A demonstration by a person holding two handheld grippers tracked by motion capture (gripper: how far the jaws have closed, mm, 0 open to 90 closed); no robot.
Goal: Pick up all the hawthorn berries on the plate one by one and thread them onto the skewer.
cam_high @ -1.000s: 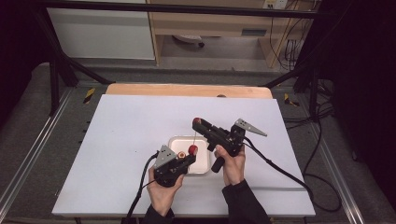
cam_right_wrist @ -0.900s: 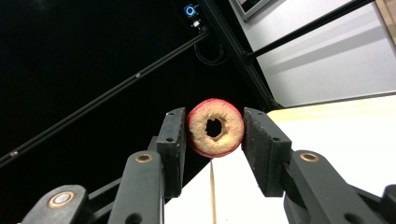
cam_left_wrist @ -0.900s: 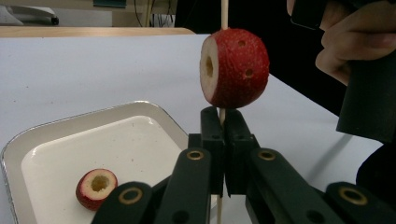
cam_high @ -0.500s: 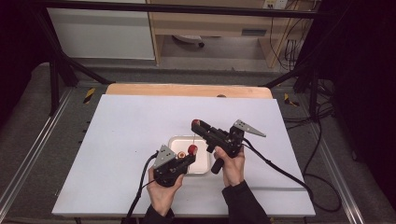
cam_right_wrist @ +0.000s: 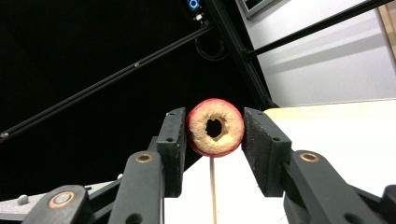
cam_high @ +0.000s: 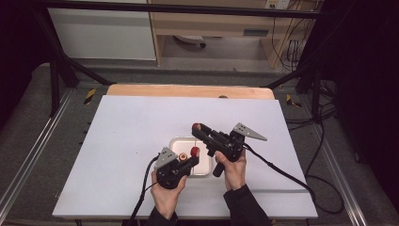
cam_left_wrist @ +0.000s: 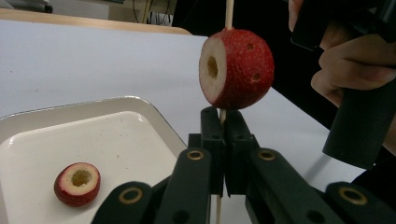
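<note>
Nothing has shifted since the earlier high-view frames: both hands, both tools and the tray occupy the same positions.

The left tool [cam_left_wrist: 223, 140] is clenched on a thin wooden skewer [cam_left_wrist: 229, 11], jaws fully together around the stick. The skewer's long axis stands roughly upright in the left gripper view, passing between the jaws and on through one cored red fruit [cam_left_wrist: 236, 68], which sits on the stick just above the jaw tips.

The right tool [cam_right_wrist: 215, 149] grasps a second cored fruit [cam_right_wrist: 215, 127], pads pressing on its two flanks. The fruit's bored hole faces the right gripper camera, and a length of the skewer shows below it, between the jaws.

In the high view the right tool [cam_high: 200, 130] lies beyond and to the right of the left tool [cam_high: 192, 155], well apart from the stick's upper end. A third cored fruit [cam_left_wrist: 77, 183] lies in the white tray [cam_left_wrist: 140, 109] on the desk [cam_high: 127, 122], near the left tool.

Judgement: the coming move turns on alignment. The hole in the held fruit must be brought coaxial with the upright skewer, above its free tip, then pressed down along the stick toward the fruit already threaded. The right hand carries that motion; the left only steadies the stick. Any tilt between hole and skewer risks splitting the fruit or bending the stick.
</note>
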